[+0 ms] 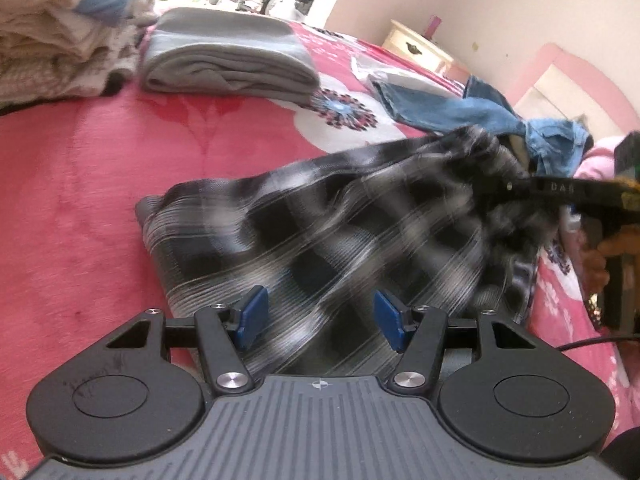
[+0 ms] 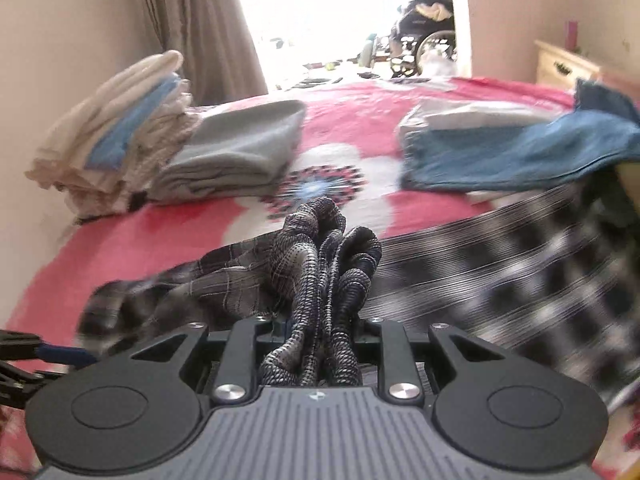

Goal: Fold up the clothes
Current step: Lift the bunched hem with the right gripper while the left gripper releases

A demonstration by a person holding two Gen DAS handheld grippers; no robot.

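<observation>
Right gripper (image 2: pixel 316 332): jaws drawn in tight on a bunched fold of the black-and-white plaid garment (image 1: pixel 320 232), the gathered cloth squeezed between the pads and spilling forward over them. Left gripper (image 1: pixel 320 320): blue pads (image 1: pixel 252 316) standing apart, nothing pinched between them, poised just over the near end of the same plaid garment. Plaid garment: spread across the pink flowered bedspread (image 1: pixel 80 184), its far end lifted toward the right gripper, much of it blurred. Folded grey garment (image 1: pixel 228 60): lay farther back on the bedspread, beside a stack of folded cream and blue linens (image 1: pixel 60 36). Blue denim garment (image 1: pixel 440 108): crumpled beyond the plaid one, unfolded. Cream bedside cabinet (image 1: pixel 420 48): stood against the wall past the bed. Wheelchair (image 2: pixel 432 40): in the bright doorway beyond.
</observation>
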